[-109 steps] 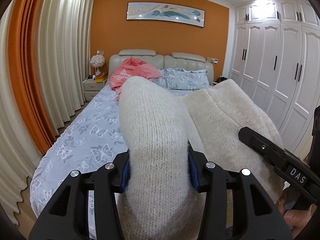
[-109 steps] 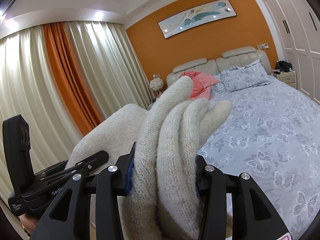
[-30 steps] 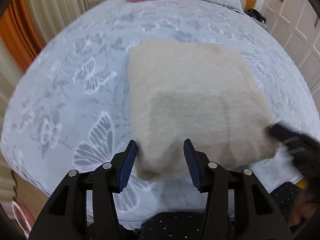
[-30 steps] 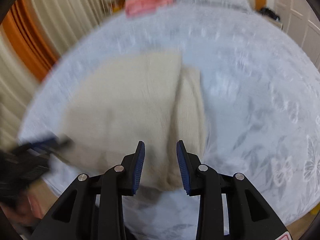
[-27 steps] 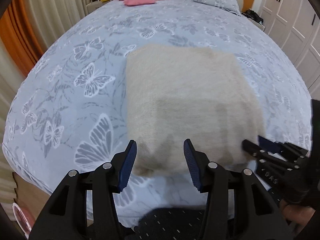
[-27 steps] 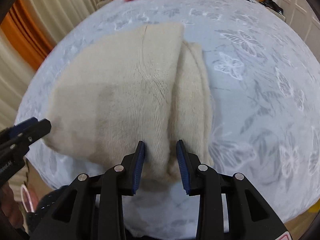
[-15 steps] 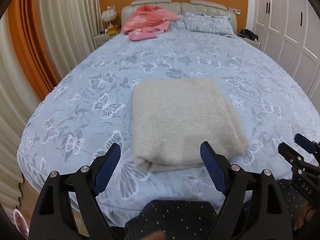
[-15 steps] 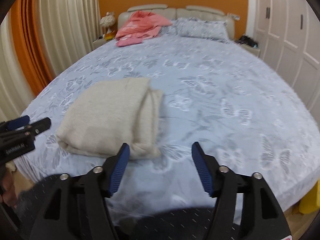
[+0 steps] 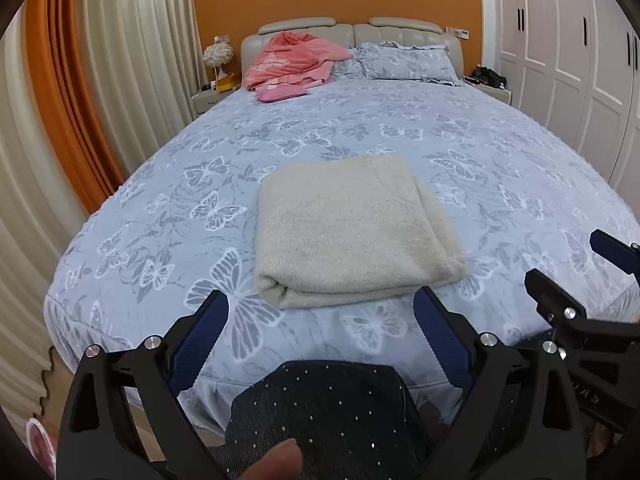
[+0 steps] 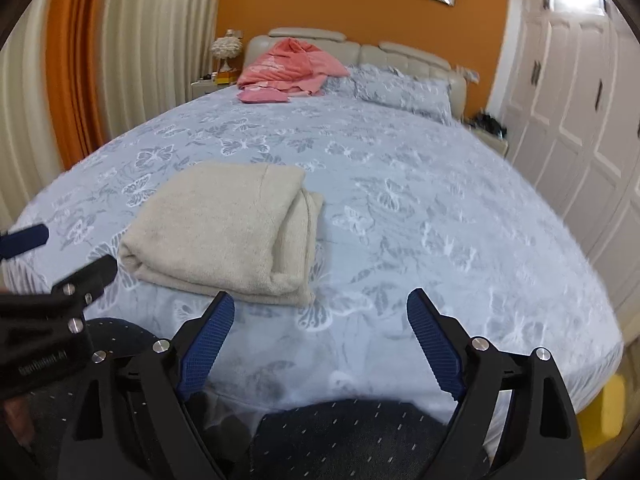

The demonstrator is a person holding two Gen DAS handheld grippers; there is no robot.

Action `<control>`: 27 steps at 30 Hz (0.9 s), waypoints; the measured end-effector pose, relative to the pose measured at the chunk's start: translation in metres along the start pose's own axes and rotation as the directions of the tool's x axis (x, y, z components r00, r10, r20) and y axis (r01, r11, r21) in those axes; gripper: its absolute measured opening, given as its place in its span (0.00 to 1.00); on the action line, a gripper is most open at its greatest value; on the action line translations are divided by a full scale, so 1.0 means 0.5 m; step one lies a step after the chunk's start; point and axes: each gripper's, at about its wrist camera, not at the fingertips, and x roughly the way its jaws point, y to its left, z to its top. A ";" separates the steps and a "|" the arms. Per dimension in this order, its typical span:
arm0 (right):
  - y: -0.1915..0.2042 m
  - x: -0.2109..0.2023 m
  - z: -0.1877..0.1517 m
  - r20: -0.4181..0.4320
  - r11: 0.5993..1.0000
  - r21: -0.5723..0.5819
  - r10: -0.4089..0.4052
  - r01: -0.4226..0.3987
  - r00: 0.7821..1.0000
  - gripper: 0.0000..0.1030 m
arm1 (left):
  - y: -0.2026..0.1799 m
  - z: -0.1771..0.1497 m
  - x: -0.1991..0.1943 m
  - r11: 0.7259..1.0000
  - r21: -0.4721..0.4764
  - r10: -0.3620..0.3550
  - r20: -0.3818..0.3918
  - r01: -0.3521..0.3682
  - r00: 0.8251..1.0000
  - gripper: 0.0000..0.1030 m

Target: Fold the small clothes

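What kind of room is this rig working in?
A home bedroom, almost certainly. A large bed with butterfly-print bedding and a padded headboard, a nightstand with a lamp beside it, and white wardrobe doors along the wall. A folded cream knit lies on the bed.

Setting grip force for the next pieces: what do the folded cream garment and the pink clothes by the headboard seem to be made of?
Folded cream garment: looks like a thick, fuzzy knit, perhaps wool or acrylic; fine ribbed stitch texture, matte, bulky rounded fold edges.
Pink clothes: thinner, smoother fabric, possibly cotton jersey; soft creases, faint pale print. Too distant to be sure.
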 end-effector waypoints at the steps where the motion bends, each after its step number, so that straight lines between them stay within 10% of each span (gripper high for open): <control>1: -0.004 -0.001 -0.002 -0.007 1.000 0.017 0.004 -0.004 1.000 0.83 | -0.002 -0.001 -0.003 1.000 0.002 0.004 0.003 -0.004 1.000 0.89; 27: -0.024 0.022 -0.022 -0.096 0.997 0.076 -0.012 0.019 0.995 0.84 | 0.010 -0.015 -0.010 0.998 -0.030 0.062 0.005 -0.061 0.998 0.88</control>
